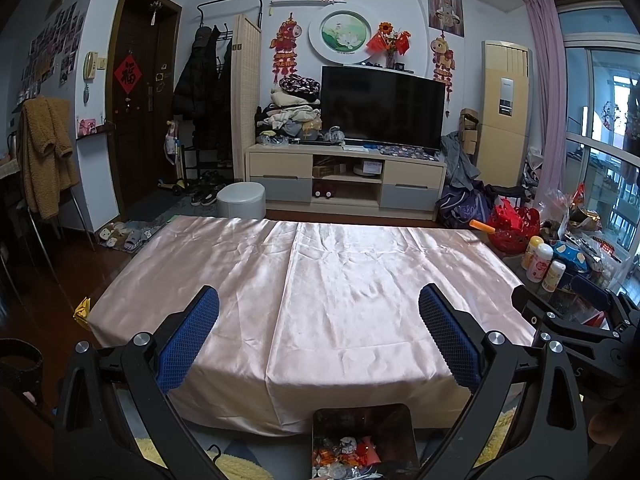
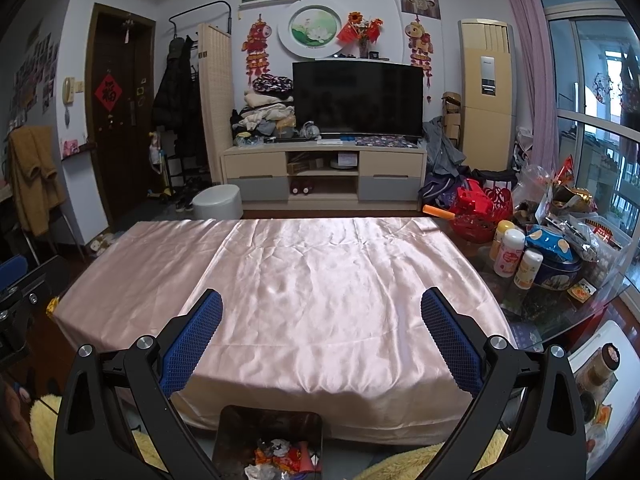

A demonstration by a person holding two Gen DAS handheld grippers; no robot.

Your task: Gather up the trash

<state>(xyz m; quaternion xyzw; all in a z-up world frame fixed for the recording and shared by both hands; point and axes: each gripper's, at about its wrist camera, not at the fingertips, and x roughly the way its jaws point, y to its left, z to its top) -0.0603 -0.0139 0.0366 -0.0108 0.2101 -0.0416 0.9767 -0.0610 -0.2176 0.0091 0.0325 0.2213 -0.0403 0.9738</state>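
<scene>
Hovering level over pink cloth (image 1: 320,300), left gripper (image 1: 319,308), right gripper (image 2: 321,310), fingers wide, empty

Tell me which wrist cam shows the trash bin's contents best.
Right wrist. The trash bin sits between the fingers with more of its opening in frame, showing crumpled wrappers inside. In the left wrist view the trash bin is also visible below the pink cloth, but cut lower by the frame edge, so less of the contents shows.
</scene>
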